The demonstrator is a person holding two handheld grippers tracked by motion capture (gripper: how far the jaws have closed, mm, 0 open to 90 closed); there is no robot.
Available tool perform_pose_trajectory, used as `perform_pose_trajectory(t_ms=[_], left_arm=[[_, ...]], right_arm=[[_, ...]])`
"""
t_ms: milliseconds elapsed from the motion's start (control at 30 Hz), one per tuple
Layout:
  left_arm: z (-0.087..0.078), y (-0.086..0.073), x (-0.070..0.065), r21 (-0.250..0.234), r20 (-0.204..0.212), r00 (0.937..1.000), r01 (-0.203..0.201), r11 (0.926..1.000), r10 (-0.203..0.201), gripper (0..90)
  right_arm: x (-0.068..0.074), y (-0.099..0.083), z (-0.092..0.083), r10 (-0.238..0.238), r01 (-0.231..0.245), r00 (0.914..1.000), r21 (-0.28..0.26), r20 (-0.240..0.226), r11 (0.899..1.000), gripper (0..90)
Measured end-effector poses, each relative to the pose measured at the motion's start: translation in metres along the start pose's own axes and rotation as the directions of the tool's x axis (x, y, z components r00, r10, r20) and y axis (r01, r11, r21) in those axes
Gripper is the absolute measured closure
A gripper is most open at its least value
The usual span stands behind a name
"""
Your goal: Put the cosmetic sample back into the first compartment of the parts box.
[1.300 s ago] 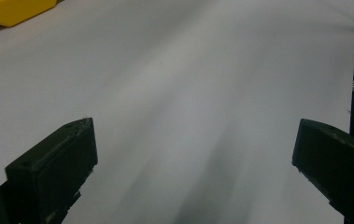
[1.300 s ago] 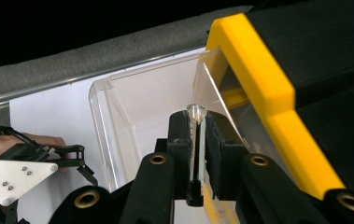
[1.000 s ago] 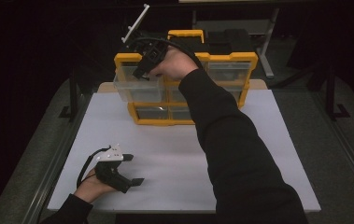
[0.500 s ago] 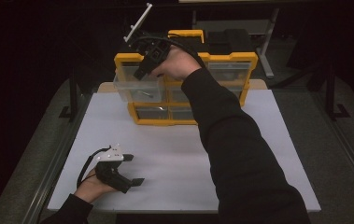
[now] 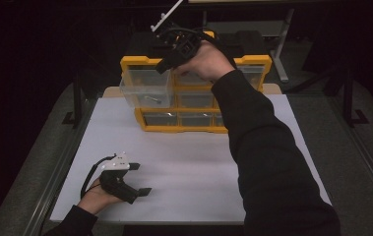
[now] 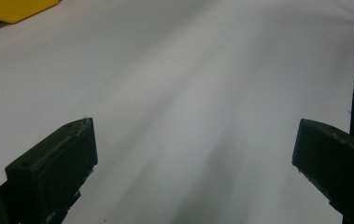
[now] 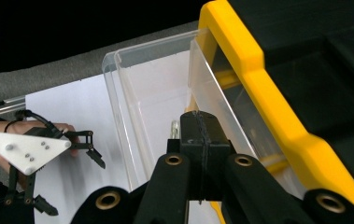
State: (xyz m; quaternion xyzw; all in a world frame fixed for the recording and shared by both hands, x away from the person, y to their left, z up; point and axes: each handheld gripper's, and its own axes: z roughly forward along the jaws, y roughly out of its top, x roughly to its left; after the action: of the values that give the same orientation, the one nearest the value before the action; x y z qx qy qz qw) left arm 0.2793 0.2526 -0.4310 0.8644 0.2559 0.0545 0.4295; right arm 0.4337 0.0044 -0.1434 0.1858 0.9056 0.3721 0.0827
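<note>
My right gripper (image 5: 163,66) hung over the top left corner of the yellow cabinet (image 5: 253,61), jaws slanting down and to the left. They had just closed and stood pressed together, tip against tip. In the right gripper view I could see nothing caught between them (image 7: 198,126).

Just below and ahead of those tips was the clear drawer (image 5: 144,86), pulled out of the top row so that it jutted from the cabinet front over the white table (image 5: 199,162). Its long axis ran straight out of its slot towards my side. The open top faced the jaws and the front wall lay farthest from the cabinet.

A small metal piece (image 5: 153,100), a screw or pin as far as I could tell, lay on the drawer floor. In the right gripper view it showed just beyond the joined tips (image 7: 175,127), beside the wall nearest the cabinet.

I judged that any push on the drawer had to go along that axis, back into the slot. Reaching the metal piece meant going straight down instead.

My left gripper (image 5: 140,178) rested on the table near my edge, well apart from the cabinet, jaws spread wide with bare table between them (image 6: 193,154). The right hand was by far the nearer to the drawer.
</note>
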Motion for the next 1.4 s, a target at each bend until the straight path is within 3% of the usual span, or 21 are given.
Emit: perform_pose_trajectory(t_ms=[133, 233, 333, 600, 767, 1100, 1400], left_arm=[[-0.001, -0.001, -0.001, 0.001, -0.006, 1.0, 0.002, 1.0, -0.002, 0.0], [-0.001, -0.002, -0.001, 0.004, -0.006, 1.0, 0.0, 1.0, 0.001, 0.0], [0.0, -0.002, -0.001, 0.005, -0.004, 1.0, -0.001, 1.0, 0.001, 0.0], [0.001, -0.001, -0.001, 0.003, -0.002, 1.0, -0.001, 1.0, 0.001, 0.0], [0.002, -0.001, -0.001, 0.009, -0.003, 1.0, -0.009, 0.9999, 0.009, 0.0], [0.003, -0.002, -0.002, 0.008, -0.001, 1.0, -0.004, 1.0, 0.004, 0.0], [0.003, -0.002, -0.002, 0.007, 0.0, 1.0, -0.004, 1.0, 0.004, 0.0]], right_arm=[[-0.003, -0.01, -0.009, 0.012, -0.012, 0.9999, -0.021, -0.003, 1.0, 88.6], [-0.006, -0.031, -0.019, 0.03, -0.03, 0.9995, -0.036, 0.006, 0.999, 88.5], [-0.007, -0.04, -0.023, 0.033, -0.033, 0.9994, -0.039, 0.013, 0.999, 88.5], [-0.008, -0.073, -0.029, 0.056, -0.054, 0.9981, -0.072, 0.027, 0.996, 70.5], [-0.007, -0.098, -0.025, 0.079, -0.075, 0.9964, -0.107, 0.032, 0.991, 61.8], [0.003, -0.142, -0.005, 0.097, -0.095, 0.9951, -0.094, 0.019, 0.991, 48.1], [0.009, -0.17, 0.006, 0.112, -0.109, 0.9935, -0.098, 0.023, 0.989, 37.4]])
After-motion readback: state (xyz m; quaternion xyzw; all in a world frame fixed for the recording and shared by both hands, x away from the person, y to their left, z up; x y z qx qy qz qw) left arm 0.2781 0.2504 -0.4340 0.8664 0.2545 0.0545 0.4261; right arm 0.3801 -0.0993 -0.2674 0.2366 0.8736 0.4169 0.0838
